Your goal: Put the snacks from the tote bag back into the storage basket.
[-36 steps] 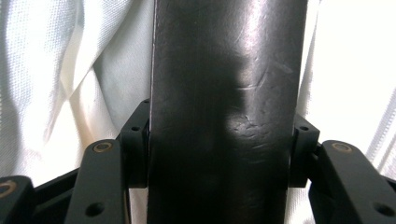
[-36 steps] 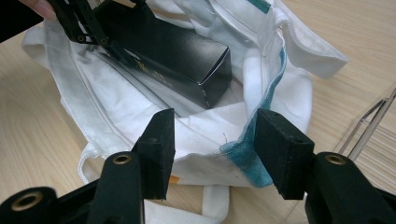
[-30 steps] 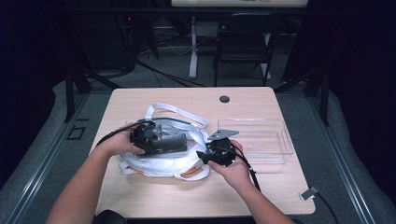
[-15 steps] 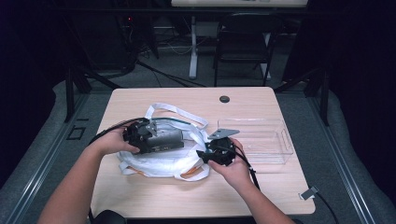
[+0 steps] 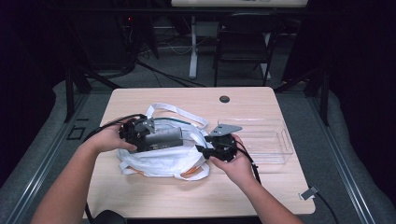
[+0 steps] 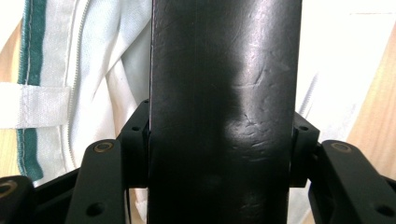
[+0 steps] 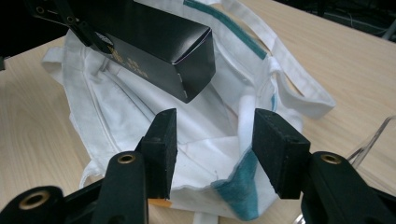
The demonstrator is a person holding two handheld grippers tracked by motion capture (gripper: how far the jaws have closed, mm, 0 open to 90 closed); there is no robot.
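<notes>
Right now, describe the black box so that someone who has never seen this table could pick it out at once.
On the wooden table, find the white cloth bag lying left of the clear tray. Just above the bag, the left gripper is shut on the black box, a long glossy carton with small gold print, the one dark, hard-edged thing against the soft white cloth.

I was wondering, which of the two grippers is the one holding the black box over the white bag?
The left gripper: its jaws clamp the black box above the white bag. The right gripper stands open at the bag's edge.
</notes>
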